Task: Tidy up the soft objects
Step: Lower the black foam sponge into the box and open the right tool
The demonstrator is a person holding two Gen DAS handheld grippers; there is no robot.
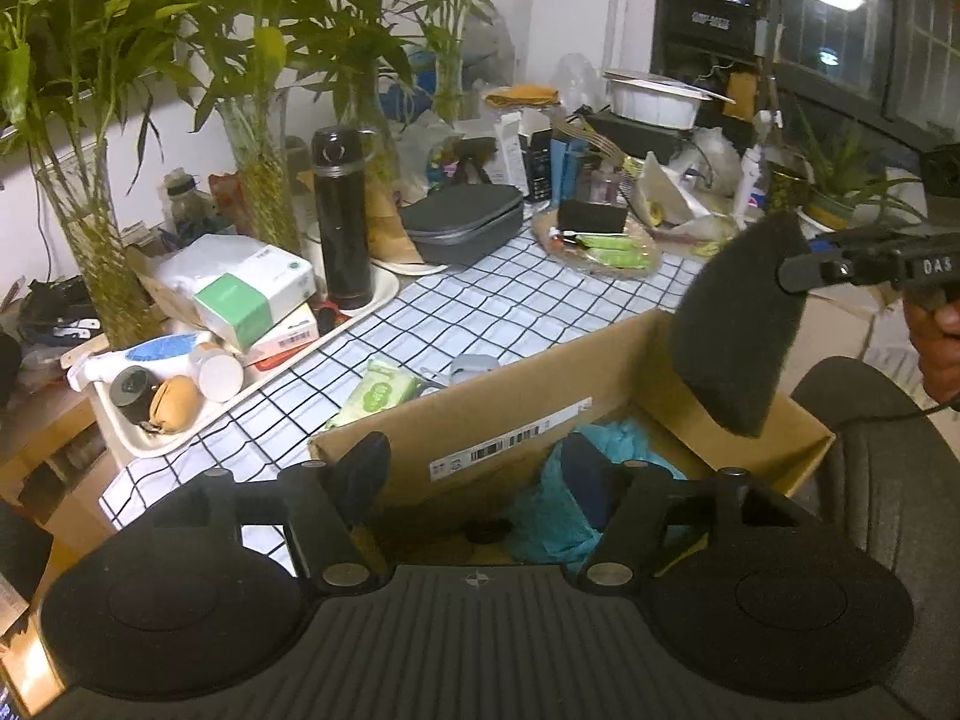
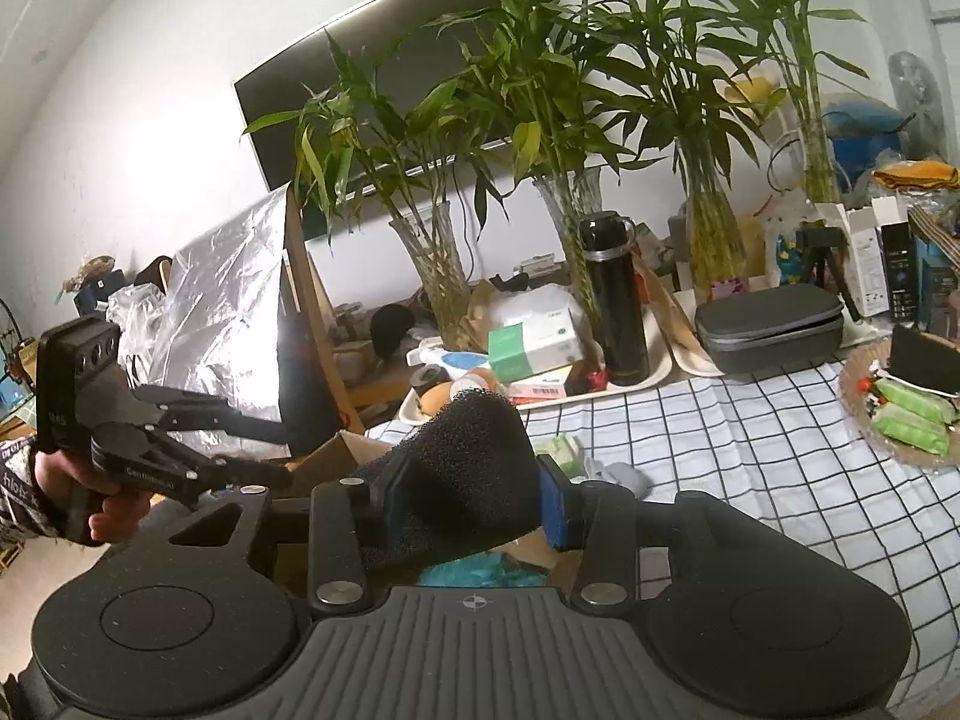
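A black foam sponge [image 2: 462, 468] is clamped between my right gripper's [image 2: 474, 510] blue-padded fingers. In the left wrist view the same sponge [image 1: 738, 330] hangs over the right side of an open cardboard box [image 1: 510, 420], held by the right gripper [image 1: 798, 273] coming in from the right. A teal soft cloth [image 1: 558, 516] lies inside the box. My left gripper [image 1: 480, 480] is open and empty, its fingers spread over the box's near side. It also shows at the left of the right wrist view [image 2: 252, 474]. A grey soft item [image 2: 624, 474] lies on the checked tablecloth.
A white tray [image 1: 144, 444] with small containers and boxes stands to the left of the box. A black flask [image 1: 342, 216], glass vases of bamboo [image 1: 264, 180], a grey zip case [image 1: 462, 222] and a plate of green packets [image 1: 606, 249] crowd the back. A green tissue pack [image 1: 378, 396] lies behind the box.
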